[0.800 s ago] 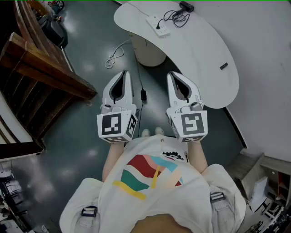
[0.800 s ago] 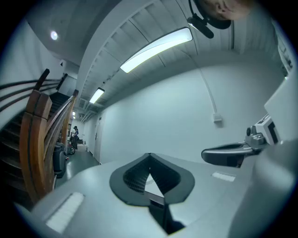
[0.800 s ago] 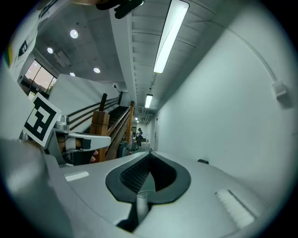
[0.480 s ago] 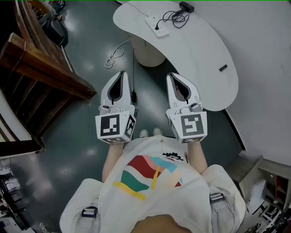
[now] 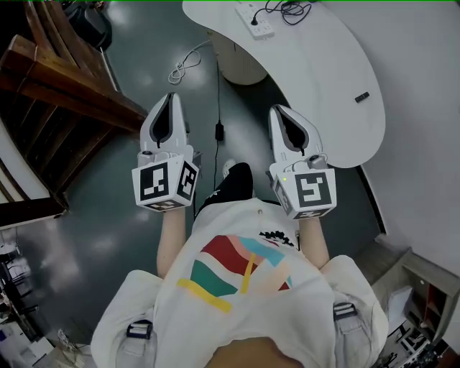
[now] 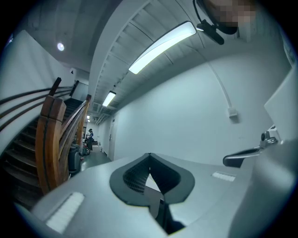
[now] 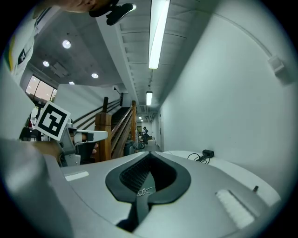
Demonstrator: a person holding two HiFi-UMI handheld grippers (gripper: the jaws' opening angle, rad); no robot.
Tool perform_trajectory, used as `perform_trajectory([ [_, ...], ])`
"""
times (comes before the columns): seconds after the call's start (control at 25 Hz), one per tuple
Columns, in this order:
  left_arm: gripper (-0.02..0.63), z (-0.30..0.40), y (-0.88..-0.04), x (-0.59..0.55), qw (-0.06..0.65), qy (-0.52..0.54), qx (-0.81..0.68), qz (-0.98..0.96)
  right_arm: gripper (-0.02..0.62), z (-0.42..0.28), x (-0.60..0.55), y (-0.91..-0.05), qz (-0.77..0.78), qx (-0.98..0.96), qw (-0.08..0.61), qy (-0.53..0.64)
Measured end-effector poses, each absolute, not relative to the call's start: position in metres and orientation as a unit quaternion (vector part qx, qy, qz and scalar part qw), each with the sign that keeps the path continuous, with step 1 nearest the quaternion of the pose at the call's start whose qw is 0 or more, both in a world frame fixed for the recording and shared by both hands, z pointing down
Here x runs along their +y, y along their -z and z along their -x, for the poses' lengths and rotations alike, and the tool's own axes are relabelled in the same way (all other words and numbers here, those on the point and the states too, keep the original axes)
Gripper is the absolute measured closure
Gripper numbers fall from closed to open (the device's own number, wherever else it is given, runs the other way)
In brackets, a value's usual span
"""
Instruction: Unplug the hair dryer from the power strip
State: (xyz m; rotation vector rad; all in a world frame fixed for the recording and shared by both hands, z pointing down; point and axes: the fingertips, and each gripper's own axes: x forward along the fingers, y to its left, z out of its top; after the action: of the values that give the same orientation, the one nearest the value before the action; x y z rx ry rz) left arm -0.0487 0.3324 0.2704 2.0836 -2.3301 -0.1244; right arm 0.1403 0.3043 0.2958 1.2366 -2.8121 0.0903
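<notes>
A white power strip [image 5: 255, 20] lies at the far end of the curved white table [image 5: 323, 72], with a plug in it and a coiled black cord [image 5: 291, 8] beside it. In the right gripper view the cord [image 7: 197, 158] leads to a small black device [image 7: 208, 153] on the table; I cannot tell whether it is the hair dryer. My left gripper [image 5: 172, 97] and right gripper [image 5: 281, 110] are held level over the floor, well short of the strip. Both are shut with nothing in them, as the left gripper [image 6: 149, 155] and right gripper [image 7: 150, 153] views show.
A wooden staircase [image 5: 65, 93] rises at the left. On the floor lie a loose white cable [image 5: 185, 68] and a black cord with an adapter [image 5: 219, 131] hanging from the table. A small black item [image 5: 361, 96] sits on the table's near part. My foot [image 5: 231, 169] is forward.
I have stepped toward the table, so the strip and cord sit higher in the head view. My left gripper has moved left and up; one leg has come forward.
</notes>
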Motion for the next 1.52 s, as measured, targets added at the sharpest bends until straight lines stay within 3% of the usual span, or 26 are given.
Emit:
perform_trajectory([
  [0.36, 0.606, 0.082, -0.267, 0.284, -0.007, 0.049, -0.748, -0.662, 0.583, -0.129, 0.253, -0.295, -0.408, -0.912, 0.025, -0.018],
  [0.8, 0.606, 0.148, -0.272, 0.126, 0.009, 0.064, -0.701, -0.710, 0.583, -0.048, 0.127, -0.284, -0.451, -0.890, 0.063, 0.008],
  [1.24, 0.606, 0.224, -0.280, -0.024, 0.033, 0.061, -0.628, -0.775, 0.583, 0.019, -0.008, -0.269, -0.531, -0.845, 0.057, -0.026],
  [1.52, 0.606, 0.223, -0.291, -0.060, 0.049, 0.070, -0.609, -0.788, 0.583, 0.028, -0.040, -0.279, -0.545, -0.836, 0.063, -0.032],
])
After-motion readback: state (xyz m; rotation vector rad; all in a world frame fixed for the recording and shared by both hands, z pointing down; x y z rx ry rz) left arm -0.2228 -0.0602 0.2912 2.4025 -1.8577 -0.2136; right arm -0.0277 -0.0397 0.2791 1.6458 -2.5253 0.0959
